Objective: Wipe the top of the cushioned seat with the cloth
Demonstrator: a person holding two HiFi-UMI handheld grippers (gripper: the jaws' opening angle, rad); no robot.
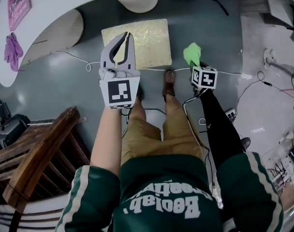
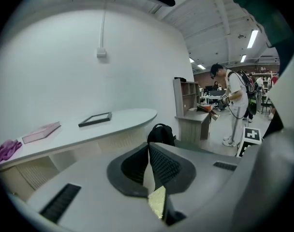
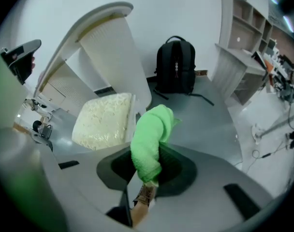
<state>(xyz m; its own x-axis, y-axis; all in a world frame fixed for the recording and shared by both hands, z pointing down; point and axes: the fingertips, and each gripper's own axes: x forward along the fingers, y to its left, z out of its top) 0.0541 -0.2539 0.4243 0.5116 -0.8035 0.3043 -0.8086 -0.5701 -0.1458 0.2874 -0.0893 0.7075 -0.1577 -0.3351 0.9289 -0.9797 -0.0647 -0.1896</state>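
Observation:
The cushioned seat (image 1: 137, 42) is a square, pale gold pad on the grey floor just ahead of my feet; it appears cream-coloured in the right gripper view (image 3: 103, 120). My right gripper (image 1: 195, 63) hangs to the right of the seat, above the floor, shut on a bright green cloth (image 1: 192, 53) that bunches up out of its jaws (image 3: 149, 144). My left gripper (image 1: 128, 36) hovers over the seat's near left part, its fingertips closed together with nothing between them. In the left gripper view a sliver of the seat (image 2: 157, 203) shows below the jaws.
A curved white desk (image 1: 65, 8) stands behind the seat with a purple cloth (image 1: 12, 50) and a pink sheet (image 1: 19, 4) on it. A wooden chair (image 1: 36, 153) is at my left. Cables (image 1: 253, 81) cross the floor. A black backpack (image 3: 175, 64) stands beyond; a person (image 2: 234, 105) is farther off.

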